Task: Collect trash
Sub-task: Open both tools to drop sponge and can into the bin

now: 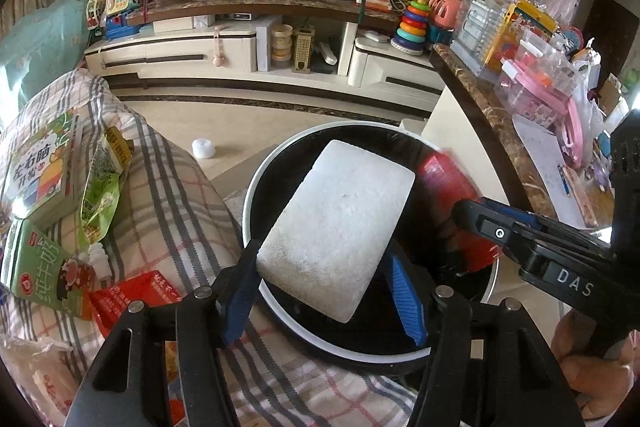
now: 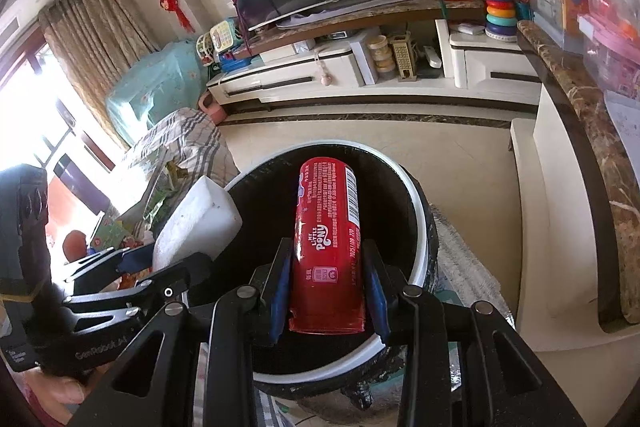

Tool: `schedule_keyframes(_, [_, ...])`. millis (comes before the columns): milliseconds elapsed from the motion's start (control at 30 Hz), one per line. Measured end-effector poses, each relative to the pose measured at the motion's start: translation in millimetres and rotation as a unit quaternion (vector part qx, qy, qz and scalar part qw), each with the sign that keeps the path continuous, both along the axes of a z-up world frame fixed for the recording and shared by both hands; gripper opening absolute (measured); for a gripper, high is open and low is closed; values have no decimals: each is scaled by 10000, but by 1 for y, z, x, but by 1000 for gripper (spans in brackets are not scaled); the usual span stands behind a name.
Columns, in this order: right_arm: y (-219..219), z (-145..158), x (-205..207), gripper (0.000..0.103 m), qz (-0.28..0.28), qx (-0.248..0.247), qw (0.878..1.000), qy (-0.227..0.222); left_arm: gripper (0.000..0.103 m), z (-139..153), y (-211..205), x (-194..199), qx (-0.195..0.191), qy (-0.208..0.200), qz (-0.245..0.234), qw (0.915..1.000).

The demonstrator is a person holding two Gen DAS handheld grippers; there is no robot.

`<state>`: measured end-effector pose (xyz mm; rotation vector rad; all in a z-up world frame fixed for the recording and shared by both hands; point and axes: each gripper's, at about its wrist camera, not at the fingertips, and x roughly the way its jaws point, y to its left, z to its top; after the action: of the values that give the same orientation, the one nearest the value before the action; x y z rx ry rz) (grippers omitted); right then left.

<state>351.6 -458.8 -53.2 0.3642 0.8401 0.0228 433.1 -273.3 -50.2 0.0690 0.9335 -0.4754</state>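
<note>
My left gripper [image 1: 324, 279] is shut on a white foam block [image 1: 338, 227] and holds it over the open black trash bin with a white rim [image 1: 256, 183]. My right gripper [image 2: 328, 287] is shut on a red snack tube [image 2: 328, 243] and holds it over the same bin [image 2: 418, 211]. The red tube [image 1: 448, 183] and the right gripper [image 1: 476, 215] also show at the right in the left wrist view. The foam block [image 2: 192, 223] shows at the left in the right wrist view.
A plaid-covered sofa [image 1: 168, 195] at the left carries green and red wrappers [image 1: 100, 195] and small cartons [image 1: 36, 167]. A white wad [image 1: 203, 148] lies on the floor. A marble-topped counter [image 1: 480, 99] with toys stands at the right. A TV stand [image 1: 256, 47] lies beyond.
</note>
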Motion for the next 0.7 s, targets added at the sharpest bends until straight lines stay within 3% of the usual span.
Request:
schedule_keyframes(400, [-4,6,-12,52,-134,209,9996,-116,66,3,26,-29,-251,23,215,9995])
schedule_keyframes(700, [27,13,-42,79,68,126,9993,-357,69,3,68,-87,-401,-153,335,9985])
